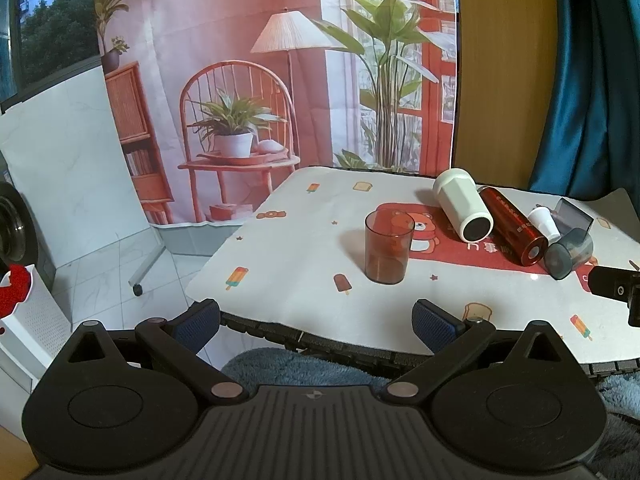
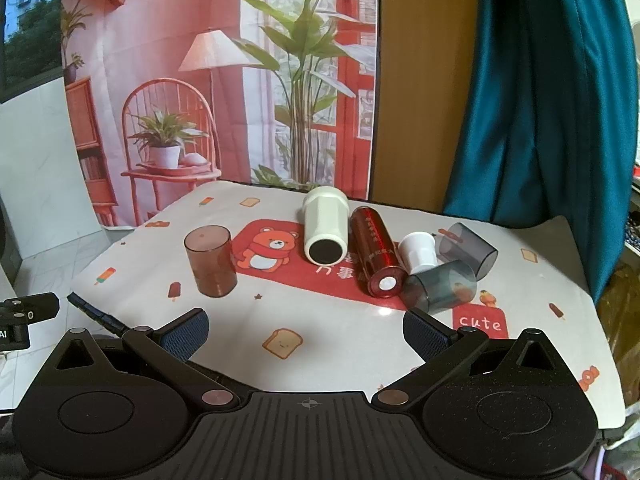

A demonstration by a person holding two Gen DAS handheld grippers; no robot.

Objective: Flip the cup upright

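Observation:
A translucent brown cup (image 1: 388,247) stands on the table's left part, its closed base up in the right wrist view (image 2: 211,261). Two grey translucent cups lie on their sides at the right, one nearer (image 2: 439,286) and one farther (image 2: 469,249); the nearer also shows in the left wrist view (image 1: 569,254). A small white cup (image 2: 418,253) sits between them. My left gripper (image 1: 316,322) is open and empty at the near table edge. My right gripper (image 2: 306,334) is open and empty above the near table.
A white flask (image 2: 323,225) and a red metallic bottle (image 2: 375,257) lie on their sides mid-table. The tablecloth (image 2: 320,356) has a red bear print. A printed backdrop, a wooden panel and a teal curtain (image 2: 540,120) stand behind. A blue fluffy cloth (image 1: 296,368) lies below the table edge.

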